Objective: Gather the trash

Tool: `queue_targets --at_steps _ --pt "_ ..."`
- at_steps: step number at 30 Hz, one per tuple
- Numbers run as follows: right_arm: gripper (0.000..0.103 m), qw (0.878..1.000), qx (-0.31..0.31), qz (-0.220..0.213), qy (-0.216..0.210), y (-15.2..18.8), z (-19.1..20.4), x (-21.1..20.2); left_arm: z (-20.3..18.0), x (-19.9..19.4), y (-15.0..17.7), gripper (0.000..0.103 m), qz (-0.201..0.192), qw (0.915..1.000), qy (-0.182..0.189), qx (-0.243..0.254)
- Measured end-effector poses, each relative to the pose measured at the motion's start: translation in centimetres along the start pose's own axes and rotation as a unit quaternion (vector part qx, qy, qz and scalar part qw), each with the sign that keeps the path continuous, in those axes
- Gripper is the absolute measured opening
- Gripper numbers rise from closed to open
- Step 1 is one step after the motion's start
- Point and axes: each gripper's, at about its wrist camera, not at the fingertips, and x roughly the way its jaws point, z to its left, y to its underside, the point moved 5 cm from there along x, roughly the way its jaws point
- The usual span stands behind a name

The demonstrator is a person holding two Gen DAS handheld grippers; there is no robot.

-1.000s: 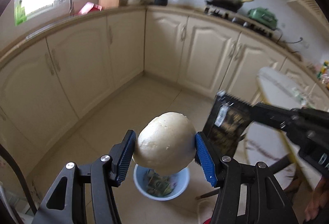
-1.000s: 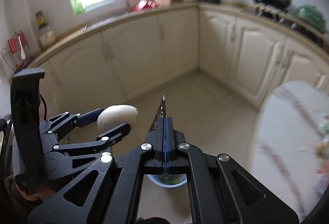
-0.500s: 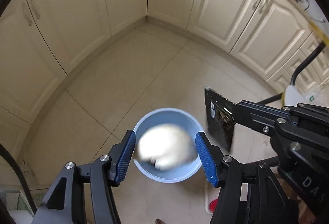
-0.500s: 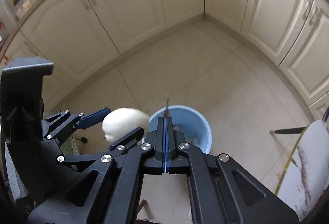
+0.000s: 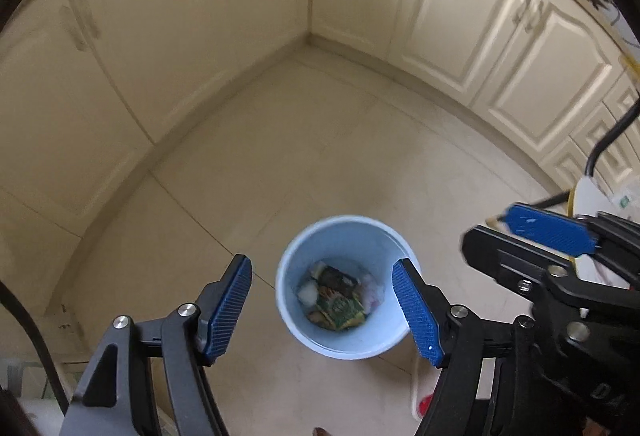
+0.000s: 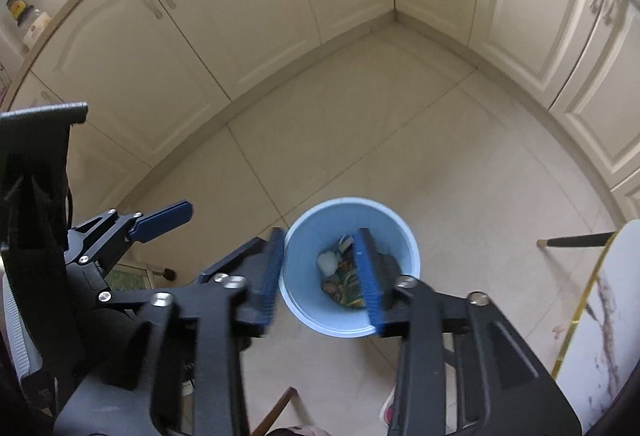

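Both of your tools hang over the round light-blue plastic bin [image 5: 347,286], which sits low in the frame on the cream tile floor [image 5: 320,156]. Your left gripper [image 5: 322,310] has its blue ribbed fingers [image 5: 230,310] spread wide with nothing between them. Your right gripper [image 6: 320,276] is also parted and empty, its blue pads standing over the bin's mouth. The trash, a heap of dark and green printed wrappers [image 5: 336,302] with a pale lump beside them, lies at the bottom of the bin.

The main risk from here, as I judge it, is a collision: the two tools sit close together, so swinging either one away carelessly could knock it against the other or catch the bin's rim and tip it.

The right wrist view shows a white marbled table edge [image 6: 608,316] with a yellow trim at lower right, and a chair corner at the bottom edge. The left wrist view instead shows the right tool's open blue pad from the side, at right.
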Motion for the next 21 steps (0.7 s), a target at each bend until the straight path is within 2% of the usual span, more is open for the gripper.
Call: queue_targets --at_steps 5,8,11,12,14,21 --pt "0.055 0.998 -0.017 -0.061 0.009 -0.5 2.7 -6.5 0.9 -6.7 0.1 0.071 -0.064 0.9975 -0.017 -0.025" --pt "0.076 0.993 -0.029 -0.108 0.031 -0.4 4.2 -11.4 1.6 -12.0 0.1 0.078 -0.117 0.9917 -0.034 -0.042" --pt "0.083 0.985 -0.036 -0.165 0.043 -0.1 5.6 -17.0 1.6 -17.0 0.5 0.081 -0.169 0.9834 -0.039 -0.053" --pt "0.09 0.982 -0.037 -0.181 0.048 0.1 5.8 -18.6 1.5 -19.1 0.8 0.083 -0.19 0.9793 -0.041 -0.055" --pt "0.097 0.974 -0.044 -0.215 0.063 0.9 6.4 -22.3 0.6 -22.2 1.3 0.088 -0.224 0.9721 -0.041 -0.056" --pt "0.103 0.934 -0.052 -0.327 0.132 4.2 8.3 -34.2 -5.6 -31.6 5.9 0.1 -0.337 0.9405 -0.02 -0.039"
